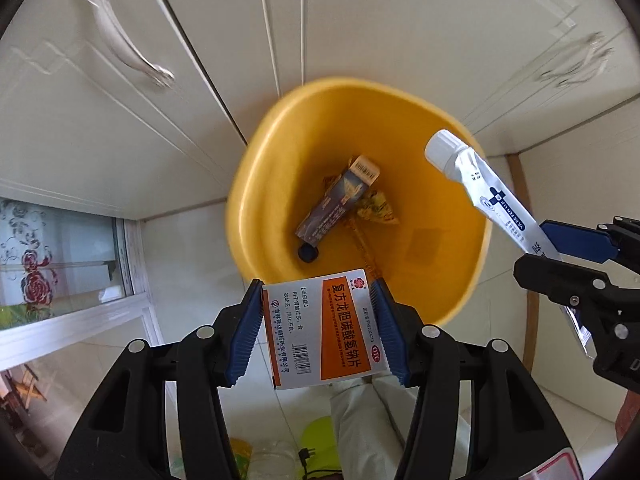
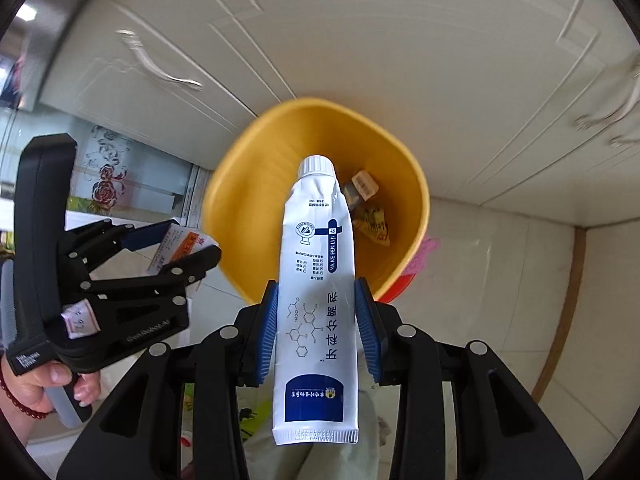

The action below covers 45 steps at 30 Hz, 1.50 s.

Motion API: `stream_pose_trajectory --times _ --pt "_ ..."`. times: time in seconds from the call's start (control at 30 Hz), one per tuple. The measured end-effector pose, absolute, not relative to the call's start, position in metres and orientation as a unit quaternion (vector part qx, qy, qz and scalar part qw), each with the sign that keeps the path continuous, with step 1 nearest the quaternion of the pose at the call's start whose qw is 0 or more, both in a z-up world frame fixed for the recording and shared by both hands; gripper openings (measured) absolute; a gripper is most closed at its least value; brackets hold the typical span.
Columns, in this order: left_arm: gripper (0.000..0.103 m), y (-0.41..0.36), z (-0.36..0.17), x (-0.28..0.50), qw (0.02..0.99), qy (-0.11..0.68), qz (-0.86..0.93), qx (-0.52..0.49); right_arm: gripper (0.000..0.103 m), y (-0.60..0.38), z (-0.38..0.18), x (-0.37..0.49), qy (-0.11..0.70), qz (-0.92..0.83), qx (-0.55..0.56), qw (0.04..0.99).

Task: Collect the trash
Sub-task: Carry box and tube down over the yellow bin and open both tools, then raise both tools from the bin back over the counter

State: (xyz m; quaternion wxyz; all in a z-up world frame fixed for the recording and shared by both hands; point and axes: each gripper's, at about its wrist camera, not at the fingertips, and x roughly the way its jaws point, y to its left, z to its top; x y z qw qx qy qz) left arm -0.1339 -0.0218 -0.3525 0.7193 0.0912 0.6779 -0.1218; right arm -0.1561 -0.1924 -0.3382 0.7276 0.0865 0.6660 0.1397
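Medicine box (image 1: 320, 328) sits clamped in the left gripper (image 1: 318, 332) jaws; the right gripper (image 2: 316, 332) jaws pinch a white tube (image 2: 318, 292) above the yellow bin (image 1: 264, 208).

Tiled floor (image 1: 192, 248) w/ yellow bin (image 1: 260, 184) on it.

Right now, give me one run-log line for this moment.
left gripper: shut on box | right gripper: shut on tube | both above yellow bin | bin: holds trash | nothing released

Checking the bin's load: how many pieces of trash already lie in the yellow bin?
3: a dark carton, a yellow wrapper beside it, a black cap below the carton. More may hide underneath.
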Motion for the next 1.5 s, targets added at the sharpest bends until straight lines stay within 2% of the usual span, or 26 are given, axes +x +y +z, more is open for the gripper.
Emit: stream_pose_trajectory --times 0.2,0.4,0.53,0.63,0.67,1.07,1.5 --pt "0.054 -0.019 -0.381 -0.119 0.704 0.694 -0.120 0.091 0.039 -0.185 -0.371 -0.138 0.687 0.134 0.093 0.708" --pt "0.054 -0.026 -0.391 -0.109 0.701 0.698 -0.124 0.082 0.041 -0.185 -0.378 -0.133 0.690 0.137 0.108 0.703" --pt "0.058 -0.029 -0.391 -0.105 0.707 0.690 -0.129 0.092 0.057 -0.193 -0.375 -0.124 0.684 0.130 0.127 0.707" --pt "0.074 -0.030 -0.388 -0.106 0.712 0.684 -0.129 0.098 0.057 -0.202 -0.370 -0.120 0.678 0.122 0.151 0.709" --pt "0.075 -0.030 -0.388 -0.106 0.712 0.683 -0.130 0.097 0.057 -0.204 -0.368 -0.119 0.675 0.119 0.156 0.711" --pt "0.076 -0.031 -0.383 -0.107 0.713 0.682 -0.128 0.096 0.057 -0.207 -0.365 -0.111 0.668 0.115 0.164 0.717" --pt "0.076 -0.023 -0.335 -0.114 0.735 0.664 -0.115 0.079 0.057 -0.215 -0.315 -0.136 0.647 0.126 0.161 0.735"
